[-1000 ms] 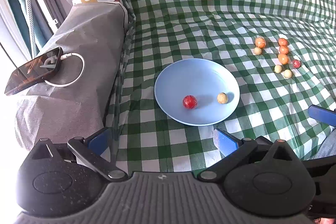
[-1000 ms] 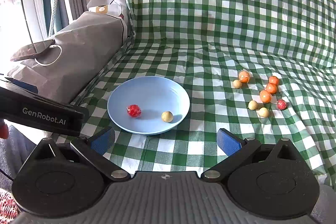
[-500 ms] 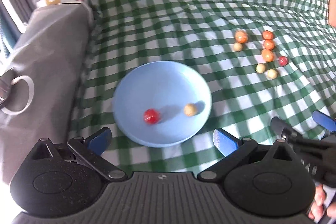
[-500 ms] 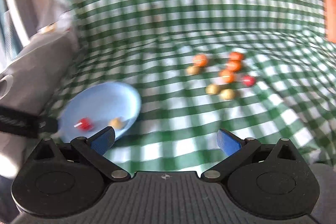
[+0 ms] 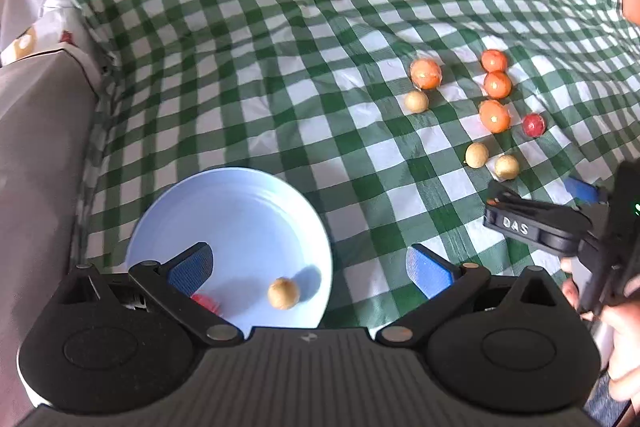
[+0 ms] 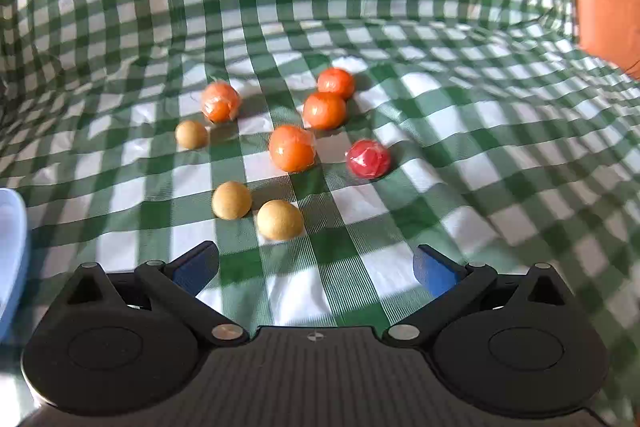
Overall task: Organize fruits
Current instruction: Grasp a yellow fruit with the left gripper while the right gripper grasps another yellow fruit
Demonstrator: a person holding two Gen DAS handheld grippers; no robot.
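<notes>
Two fruits sit in the blue plate (image 5: 240, 211) as the left camera sees it: a tan ball (image 5: 283, 293) near the plate's close edge and a red one (image 5: 206, 303) half hidden behind the left gripper (image 5: 310, 269). That gripper hangs over the near part of the plate with its blue-padded fingers (image 5: 428, 269) spread wide and nothing between them. The plate lies on a green checked cloth (image 5: 280, 67). Well to the right of the plate and farther back lies a loose cluster: four orange fruits, the nearest of them (image 5: 495, 115) just left of a red fruit (image 5: 534, 125), plus three tan balls. One tan ball (image 5: 506, 166) lies just beyond the tip of the right gripper (image 5: 536, 205), which comes in from the right edge, held by a hand (image 5: 612, 323). A grey covered block (image 5: 36, 147) stands left of the plate.

From the right camera, only a sliver of the plate (image 6: 12, 247) shows at the left edge. The cluster is straight ahead, well to the right of the plate. The right gripper (image 6: 316, 267) is wide open and empty, its fingers (image 6: 196, 267) short of the two closest tan balls (image 6: 279, 219), not touching them. Behind these are the big orange fruit (image 6: 292, 147), the red fruit (image 6: 368, 159) and the remaining oranges. An orange panel (image 6: 604, 7) shows at the far right.
</notes>
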